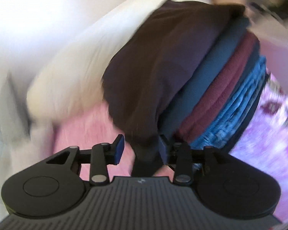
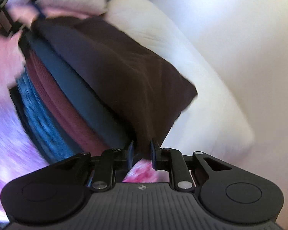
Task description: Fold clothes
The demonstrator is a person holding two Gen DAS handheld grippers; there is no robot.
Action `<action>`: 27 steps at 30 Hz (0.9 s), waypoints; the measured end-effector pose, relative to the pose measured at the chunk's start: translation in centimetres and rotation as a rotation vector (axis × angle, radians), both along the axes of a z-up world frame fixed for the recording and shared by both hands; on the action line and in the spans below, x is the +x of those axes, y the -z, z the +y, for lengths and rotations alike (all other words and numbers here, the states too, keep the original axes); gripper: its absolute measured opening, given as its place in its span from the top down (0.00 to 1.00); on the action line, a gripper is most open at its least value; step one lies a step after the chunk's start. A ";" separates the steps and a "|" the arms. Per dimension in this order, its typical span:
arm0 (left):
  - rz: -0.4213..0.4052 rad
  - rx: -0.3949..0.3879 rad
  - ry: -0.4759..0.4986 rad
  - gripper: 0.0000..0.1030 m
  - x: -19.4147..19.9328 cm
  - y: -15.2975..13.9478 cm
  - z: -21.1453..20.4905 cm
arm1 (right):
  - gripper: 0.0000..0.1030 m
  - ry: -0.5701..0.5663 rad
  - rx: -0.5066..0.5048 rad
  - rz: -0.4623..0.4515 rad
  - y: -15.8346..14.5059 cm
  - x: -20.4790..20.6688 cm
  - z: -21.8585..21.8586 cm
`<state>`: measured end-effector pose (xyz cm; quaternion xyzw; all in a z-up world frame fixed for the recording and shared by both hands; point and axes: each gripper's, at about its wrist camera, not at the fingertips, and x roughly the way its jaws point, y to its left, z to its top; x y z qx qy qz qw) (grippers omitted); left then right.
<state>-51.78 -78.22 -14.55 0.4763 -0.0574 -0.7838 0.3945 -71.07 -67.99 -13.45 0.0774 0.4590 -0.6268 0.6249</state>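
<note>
Left gripper (image 1: 141, 147) clamped on a bunched corner of the dark brown garment (image 1: 163, 67), blue pads pressed in from both sides. Right gripper (image 2: 142, 151) likewise pinched on another corner of the same dark brown garment (image 2: 115, 72), cloth hanging between its closing jaws. Spread as the top layer over a stack of folded clothes: teal piece (image 1: 207, 72), maroon piece (image 1: 220, 94), blue patterned piece (image 1: 238, 109) beneath. Same stack seen mirrored from the right wrist, with teal (image 2: 82, 90), maroon (image 2: 63, 101) and blue patterned (image 2: 38, 115) edges fanned out on the left. All resting on a pink and purple floral bedspread (image 1: 274, 118). Cream pillow (image 2: 182, 61) just beyond the stack. Heavy motion blur in both views; finer detail not readable.
</note>
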 end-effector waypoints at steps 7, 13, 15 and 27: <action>0.183 0.143 -0.187 0.27 -0.2 -4.7 2.4 | 0.22 0.324 0.041 -0.524 -2.1 0.7 5.1; 0.257 0.171 -0.213 0.01 -0.5 -9.0 5.0 | 0.14 0.424 0.031 -0.728 -5.3 0.5 6.2; 0.262 0.166 -0.214 0.01 -0.7 -9.8 5.8 | 0.14 0.428 0.025 -0.740 -5.1 -0.3 6.4; 0.293 0.171 -0.267 0.01 0.7 -11.6 9.4 | 0.14 0.425 0.002 -0.740 -8.3 0.6 9.5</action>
